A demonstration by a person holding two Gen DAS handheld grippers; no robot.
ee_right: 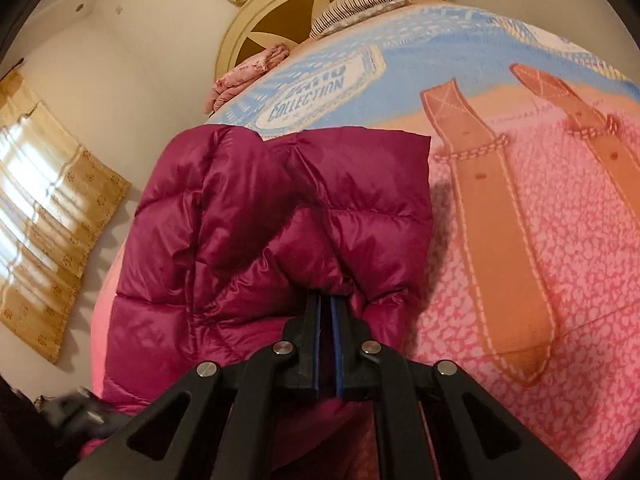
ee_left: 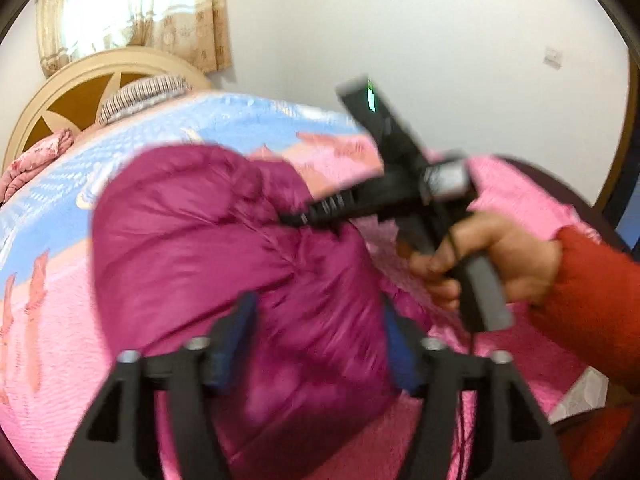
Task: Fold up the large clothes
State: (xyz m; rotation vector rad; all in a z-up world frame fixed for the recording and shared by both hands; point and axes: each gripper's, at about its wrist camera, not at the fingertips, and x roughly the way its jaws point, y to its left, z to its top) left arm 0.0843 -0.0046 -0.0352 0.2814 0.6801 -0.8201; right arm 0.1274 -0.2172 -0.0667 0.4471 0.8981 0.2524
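A magenta quilted puffer jacket (ee_left: 224,240) lies bunched on a pink and blue bedspread (ee_left: 60,320). My left gripper (ee_left: 316,308) is open, its blue-padded fingers spread wide just above the jacket's near part, holding nothing. In the right wrist view the jacket (ee_right: 248,208) lies partly folded. My right gripper (ee_right: 329,294) is shut on a pinched fold of the jacket's near edge. The right gripper also shows in the left wrist view (ee_left: 296,218), held by a hand in a red sleeve, its tips at the jacket's right side.
A round cream headboard (ee_right: 256,12) with a striped pillow (ee_right: 360,0) and a folded pink quilt (ee_right: 248,72) stands at the bed's far end. Curtained windows (ee_right: 44,216) and white walls surround the bed. The bedspread (ee_right: 520,220) extends to the right of the jacket.
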